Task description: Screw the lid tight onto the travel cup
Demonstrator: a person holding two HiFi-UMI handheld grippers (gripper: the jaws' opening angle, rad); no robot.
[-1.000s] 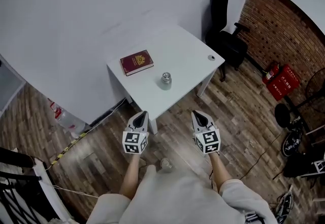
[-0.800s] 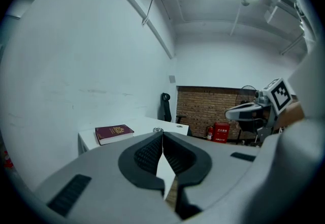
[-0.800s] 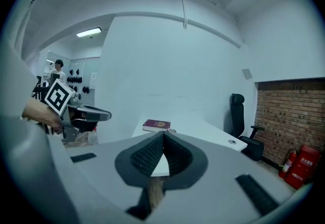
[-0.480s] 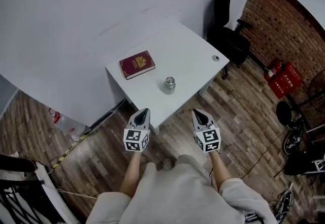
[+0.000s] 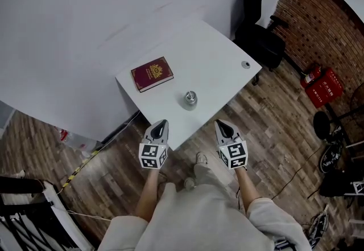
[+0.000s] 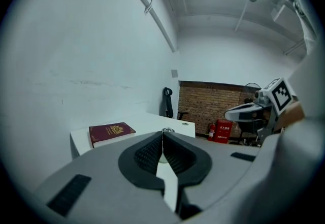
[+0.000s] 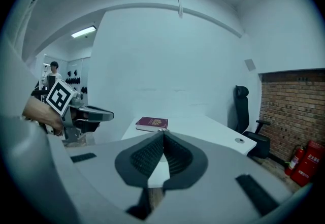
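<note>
A small metal travel cup (image 5: pixel 190 98) stands upright on the white table (image 5: pixel 216 68), near its front edge. A small round lid (image 5: pixel 245 65) lies at the table's right corner, apart from the cup. My left gripper (image 5: pixel 161 124) hangs shut and empty just off the front edge, below and left of the cup. The right gripper (image 5: pixel 221 125) is also shut and empty, below and right of the cup. In the left gripper view only the cup's rim (image 6: pixel 167 130) peeks over the shut jaws. The lid (image 7: pixel 239 140) shows in the right gripper view.
A dark red book (image 5: pixel 152 73) lies on the table's left part. A black office chair (image 5: pixel 259 33) stands behind the right corner. Red fire extinguishers (image 5: pixel 323 85) sit by the brick wall. Wooden floor surrounds the table, with dark stands (image 5: pixel 23 210) at the lower left.
The person has stepped a little closer to the table, one foot forward. Both grippers stay shut and have barely shifted in the view.
</note>
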